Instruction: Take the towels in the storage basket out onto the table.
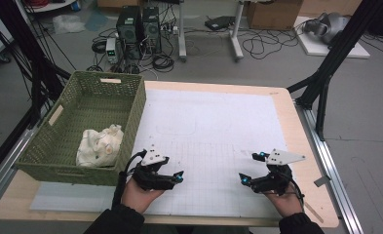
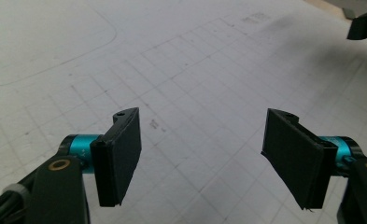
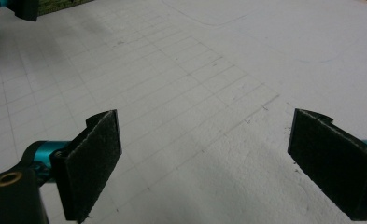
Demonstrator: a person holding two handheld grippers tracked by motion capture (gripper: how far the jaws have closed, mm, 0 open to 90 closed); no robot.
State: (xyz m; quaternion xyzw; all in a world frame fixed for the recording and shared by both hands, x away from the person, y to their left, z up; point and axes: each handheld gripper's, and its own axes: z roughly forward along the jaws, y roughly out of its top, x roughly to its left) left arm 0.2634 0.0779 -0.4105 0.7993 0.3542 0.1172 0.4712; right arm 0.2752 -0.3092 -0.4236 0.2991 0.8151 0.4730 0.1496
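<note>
My left gripper (image 1: 174, 168) rests low over the white gridded mat (image 1: 213, 126) at the front left, held in a person's hand. Its black jaws stand wide apart with nothing between them (image 2: 202, 140). My right gripper (image 1: 250, 167) sits at the front right of the mat, also in a hand, jaws spread wide and empty (image 3: 204, 140). The two grippers point toward each other across the mat. A green woven basket (image 1: 130, 109) stands at the table's left with a crumpled cream cloth (image 1: 100, 146) lying inside it.
The wooden table (image 1: 301, 146) ends close beyond the mat on the right and front. Black frame legs (image 1: 325, 78) rise at the right and left. Computers and cables (image 1: 140, 34) lie on the floor behind the table.
</note>
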